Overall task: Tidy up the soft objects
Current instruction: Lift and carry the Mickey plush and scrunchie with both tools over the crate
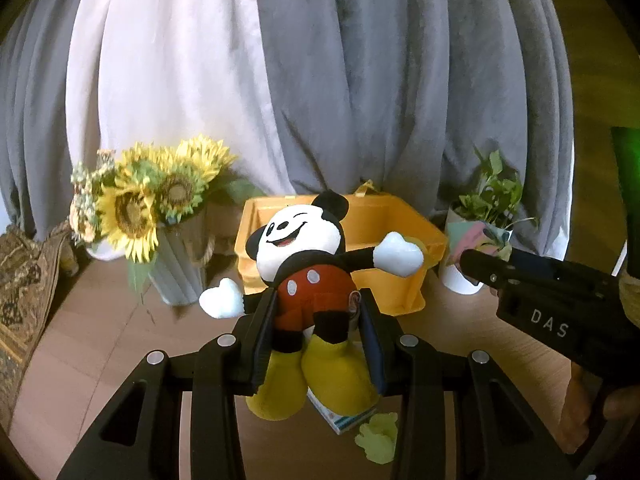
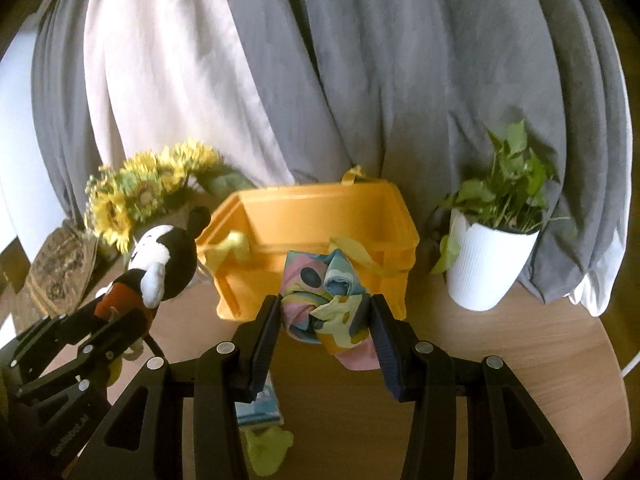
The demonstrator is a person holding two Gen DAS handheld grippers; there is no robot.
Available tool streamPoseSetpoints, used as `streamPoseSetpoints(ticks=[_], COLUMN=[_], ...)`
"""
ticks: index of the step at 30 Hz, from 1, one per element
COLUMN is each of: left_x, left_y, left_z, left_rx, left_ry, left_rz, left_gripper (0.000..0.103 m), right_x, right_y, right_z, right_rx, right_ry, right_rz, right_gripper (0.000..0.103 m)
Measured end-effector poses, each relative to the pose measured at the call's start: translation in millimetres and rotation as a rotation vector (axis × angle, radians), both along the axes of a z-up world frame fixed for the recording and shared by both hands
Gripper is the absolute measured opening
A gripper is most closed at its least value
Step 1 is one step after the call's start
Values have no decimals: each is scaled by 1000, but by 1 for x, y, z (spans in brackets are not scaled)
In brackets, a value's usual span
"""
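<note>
Mid-carry: the left tongs (image 1: 316,312) clamp the mouse plush (image 1: 308,276) at frame centre, the right tongs (image 2: 325,322) pinch a bundled pastel cloth (image 2: 328,300), and next both need lowering into the yellow bin (image 2: 392,216) behind.

Both grippers raised, each clamped on a soft item

The left gripper (image 1: 316,320) pinches a plush mouse toy (image 1: 308,276) at the waist, its jaws partly closed. The right gripper (image 2: 326,320), at the left one's 3 o'clock and pointing the same way, squeezes a bunched pastel cloth (image 2: 328,300).

One mouse plush (image 1: 308,264), one pastel cloth (image 2: 330,304), one yellow bin (image 2: 320,216), two plants (image 2: 496,240).
</note>
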State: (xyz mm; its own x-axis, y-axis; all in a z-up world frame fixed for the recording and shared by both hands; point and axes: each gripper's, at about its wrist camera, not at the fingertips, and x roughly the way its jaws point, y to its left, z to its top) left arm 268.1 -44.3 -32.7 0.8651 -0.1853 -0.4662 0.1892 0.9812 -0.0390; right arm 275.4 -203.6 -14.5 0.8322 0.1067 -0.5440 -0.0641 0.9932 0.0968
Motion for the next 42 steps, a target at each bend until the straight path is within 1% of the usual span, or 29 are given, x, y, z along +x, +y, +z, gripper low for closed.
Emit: streamPoseSetpoints(ticks=[3, 9, 11, 15, 19, 24, 30, 38, 42], left_x=[0, 5, 9, 19, 29, 46, 74, 110, 130], left_y=[3, 7, 9, 11, 11, 7, 3, 4, 5], left_z=[7, 20, 24, 30, 33, 36, 35, 30, 25], left_rx=[22, 33, 30, 8, 6, 13, 41, 54, 52], left_ry=[-32, -77, -91, -87, -105, -127, -140, -137, -128], left_rz=[-7, -10, -11, -26, -28, -42, -65, -94, -131], left_gripper=[39, 39, 39, 39, 39, 39, 39, 39, 39], right_x=[-1, 1, 3, 9, 18, 32, 53, 83, 98], right_y=[3, 9, 11, 14, 14, 13, 10, 11, 13], right_z=[9, 25, 29, 37, 45, 47, 47, 44, 42], right_rx=[5, 16, 12, 5, 1, -6, -8, -21, -34], right_ry=[-32, -89, -101, -127, -152, -160, -158, -155, -152], right_rz=[-11, -20, -20, -16, -22, -26, -40, -57, -61], right_gripper=[46, 46, 46, 46, 46, 46, 46, 46, 46])
